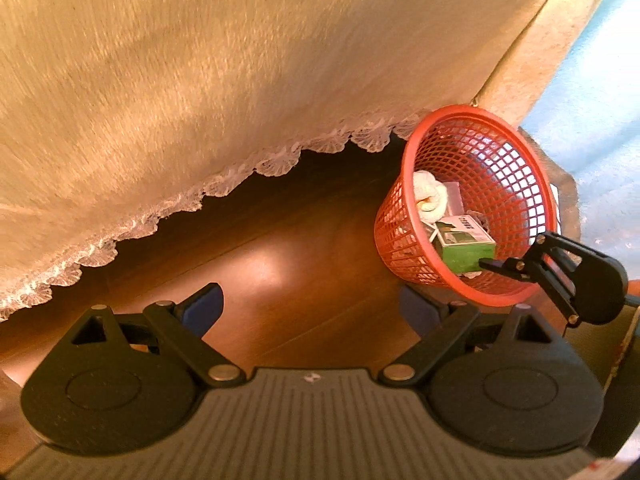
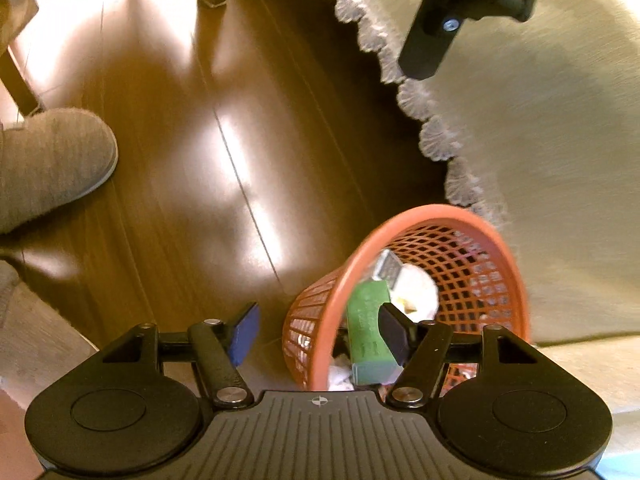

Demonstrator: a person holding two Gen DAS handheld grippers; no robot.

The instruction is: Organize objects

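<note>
Basket (image 1: 466, 204) first, in the left wrist view: a red mesh bin on the wooden floor (image 1: 280, 248), just beside the lace edge of a cream cloth (image 1: 240, 80) that hangs over a seat or bed. Inside lie a green box (image 1: 466, 246), a white wad (image 1: 430, 196) and some other packaging. The right gripper (image 1: 516, 252) reaches in over the near rim, its tips just beside the box; from this side I cannot tell whether they touch it. The left gripper (image 1: 312, 308) hovers over bare floor, jaws wide apart and empty.

From the right wrist view, the right gripper (image 2: 320, 332) has its jaws apart: the right pad (image 2: 394, 330) sits inside the basket (image 2: 500, 280) against or just in front of the box (image 2: 366, 328), the left pad (image 2: 244, 334) outside the rim. A grey slipper (image 2: 52, 164) stands well apart on the floor (image 2: 180, 200).

The box looks already dropped in, so the step is likely release and withdrawal. Done well, that means lifting straight up so the pad inside clears the rim without hooking the mesh and tipping the light basket. The left gripper (image 2: 460, 12), up over the cloth (image 2: 560, 160), is free to go for the next item.
</note>
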